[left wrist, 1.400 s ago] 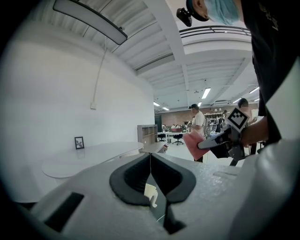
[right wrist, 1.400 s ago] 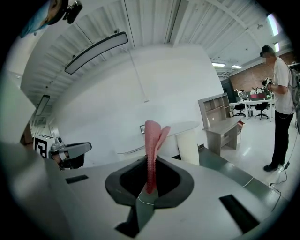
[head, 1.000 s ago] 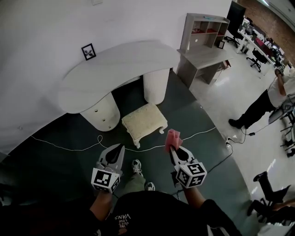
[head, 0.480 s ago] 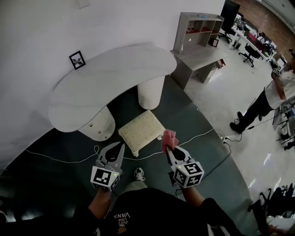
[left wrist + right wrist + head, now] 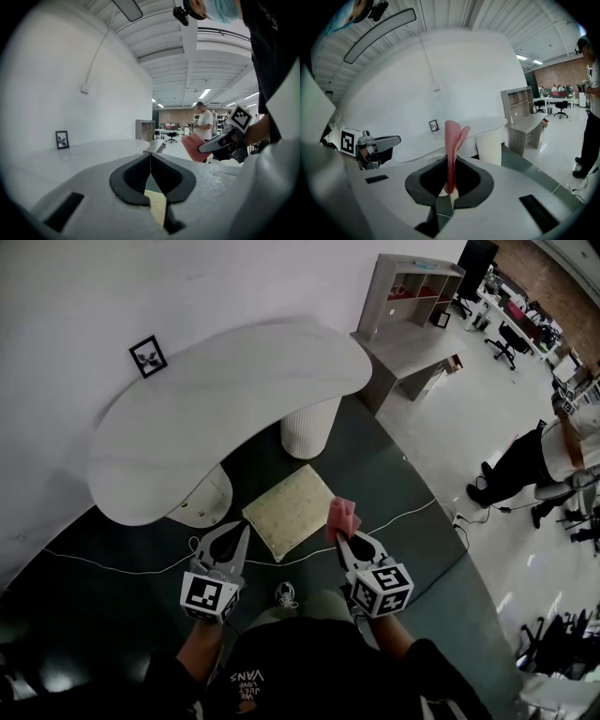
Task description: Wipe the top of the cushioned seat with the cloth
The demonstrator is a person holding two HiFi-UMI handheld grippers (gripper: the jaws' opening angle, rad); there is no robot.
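Room: dark green floor of an open office, with a curved white desk against a white wall and a small framed picture standing on it.
Bystander: another person stood well off to the right, clear of the work.
Seat: the cushioned seat, cream and low, sat on the floor just in front of the desk's edge, ahead of both grippers and apart from them.
Right gripper: the right gripper had its jaws closed on the pink cloth, pinching it low so that a folded flap stood up above the jaws.
Left gripper: the left gripper was closed tip to tip with nothing between its jaws, held beside the right one.
Progress: by my reckoning the wipe had not begun, since the cloth was held in the air short of the cushion.
Risk, grip: only a narrow strip seemed clamped, so drag across the textured cushion could pull the cloth free.
Risk, seat: the stool looked light, and a hard push could slide it under the desk.
Risk, cable: a white cable ran along the floor near the seat and the person's shoe, and a step forward could snag it.
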